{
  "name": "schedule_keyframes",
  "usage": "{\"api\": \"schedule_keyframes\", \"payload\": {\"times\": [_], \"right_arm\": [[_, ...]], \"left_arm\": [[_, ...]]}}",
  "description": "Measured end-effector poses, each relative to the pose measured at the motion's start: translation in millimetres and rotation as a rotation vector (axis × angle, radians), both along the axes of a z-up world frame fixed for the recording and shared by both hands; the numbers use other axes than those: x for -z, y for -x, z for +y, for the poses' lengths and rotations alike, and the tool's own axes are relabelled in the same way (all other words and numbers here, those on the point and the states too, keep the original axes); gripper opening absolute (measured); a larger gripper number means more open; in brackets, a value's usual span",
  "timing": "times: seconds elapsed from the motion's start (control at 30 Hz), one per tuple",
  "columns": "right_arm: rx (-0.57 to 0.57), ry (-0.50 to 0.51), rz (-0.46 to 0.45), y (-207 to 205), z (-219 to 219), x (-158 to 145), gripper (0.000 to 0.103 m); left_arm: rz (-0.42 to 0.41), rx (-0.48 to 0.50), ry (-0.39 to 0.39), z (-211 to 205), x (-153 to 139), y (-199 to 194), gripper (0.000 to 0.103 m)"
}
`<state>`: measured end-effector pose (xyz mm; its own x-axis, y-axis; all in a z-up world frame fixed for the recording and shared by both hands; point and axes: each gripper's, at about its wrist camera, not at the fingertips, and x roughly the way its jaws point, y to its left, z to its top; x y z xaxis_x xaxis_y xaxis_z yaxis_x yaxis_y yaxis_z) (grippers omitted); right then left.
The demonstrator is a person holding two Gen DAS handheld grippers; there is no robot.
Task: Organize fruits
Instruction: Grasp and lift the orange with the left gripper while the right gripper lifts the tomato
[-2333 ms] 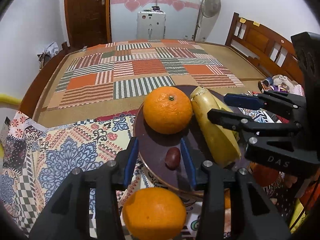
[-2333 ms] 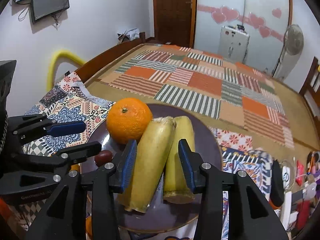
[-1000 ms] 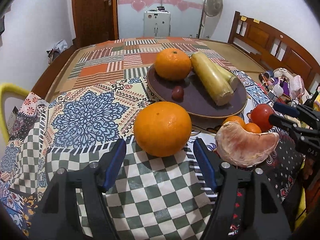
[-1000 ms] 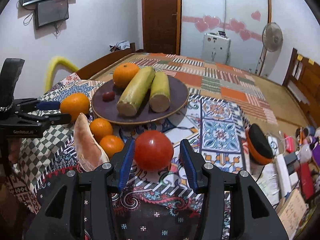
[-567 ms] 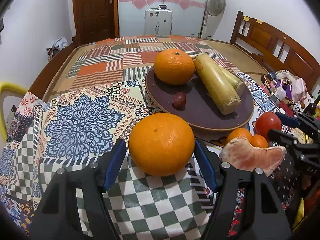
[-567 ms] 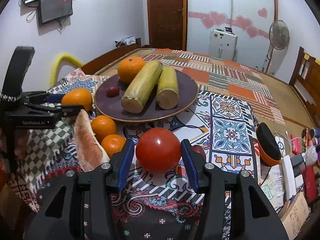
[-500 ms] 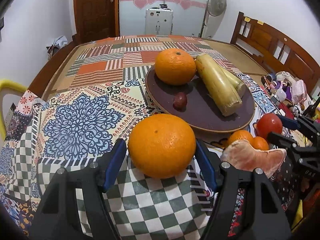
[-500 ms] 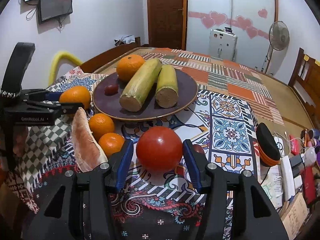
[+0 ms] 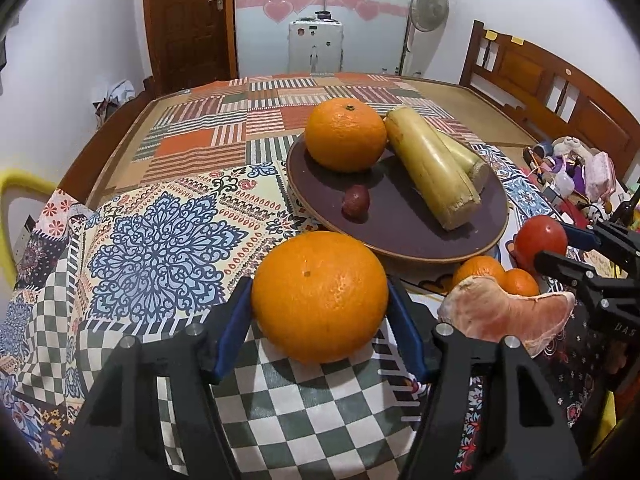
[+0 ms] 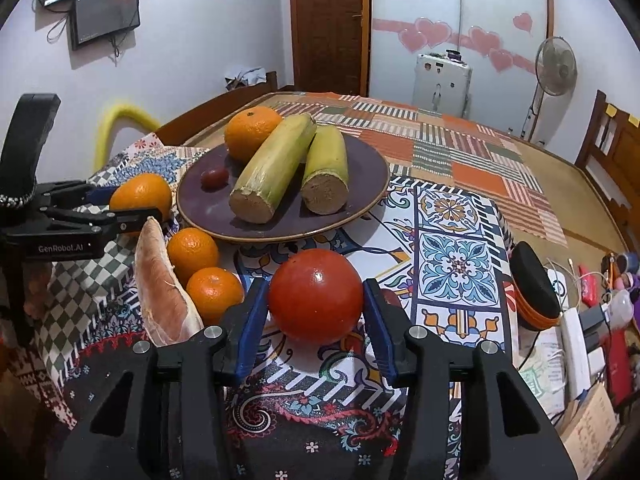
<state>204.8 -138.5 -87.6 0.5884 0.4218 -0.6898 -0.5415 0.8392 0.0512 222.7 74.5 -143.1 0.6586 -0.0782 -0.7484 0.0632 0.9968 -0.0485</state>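
My left gripper (image 9: 320, 304) has its blue pads against both sides of a large orange (image 9: 320, 296) on the checked cloth, just in front of the dark plate (image 9: 404, 236). My right gripper (image 10: 316, 300) has its pads against a red tomato (image 10: 316, 296) on the patterned cloth. The plate (image 10: 280, 224) holds another orange (image 10: 252, 130), two cut sugarcane pieces (image 10: 276, 168) and a small dark red fruit (image 10: 214, 178). Two small tangerines (image 10: 194, 254) and a peeled pomelo segment (image 10: 164, 292) lie between the grippers.
The table's right edge carries clutter: a black and orange case (image 10: 534, 284), bottles and papers. A yellow chair back (image 10: 120, 120) stands at the left side. A wooden bench (image 9: 552, 96), a fan (image 9: 428, 4) and a door stand behind.
Both grippers pulled back from the plate to the near fruits. The left one closed in around the large orange, the right one around the tomato, and the gaps beside both fruits have gone.
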Motion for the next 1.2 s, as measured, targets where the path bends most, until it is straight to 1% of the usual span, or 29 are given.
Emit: {"api": "schedule_keyframes", "payload": {"times": [0.1, 0.23, 0.37, 0.5, 0.63, 0.83, 1.03, 1.2], "right_arm": [[0.002, -0.012, -0.013, -1, -2, -6, 0.044], [0.007, -0.035, -0.035, -2, -6, -17, 0.044], [0.017, -0.049, -0.058, -6, -10, -27, 0.044], [0.027, -0.056, -0.082, -12, -13, -37, 0.044], [0.041, -0.053, -0.105, -21, -15, -44, 0.044], [0.059, -0.031, -0.122, -37, -14, -46, 0.044], [0.060, -0.027, -0.109, -56, -8, -44, 0.044], [0.050, -0.022, -0.080, -78, 1, -40, 0.044]], "left_arm": [[-0.008, -0.010, 0.021, 2, -6, 2, 0.064], [-0.045, -0.009, 0.030, 1, -23, 6, 0.064], [-0.085, 0.012, 0.038, -7, -41, 8, 0.064], [-0.104, 0.038, 0.045, -19, -52, 3, 0.064], [-0.098, 0.053, 0.053, -30, -51, -9, 0.064], [-0.066, 0.059, 0.054, -42, -40, -31, 0.064], [-0.053, 0.036, 0.055, -45, -35, -49, 0.064], [-0.044, 0.018, 0.057, -45, -31, -60, 0.064]]}}
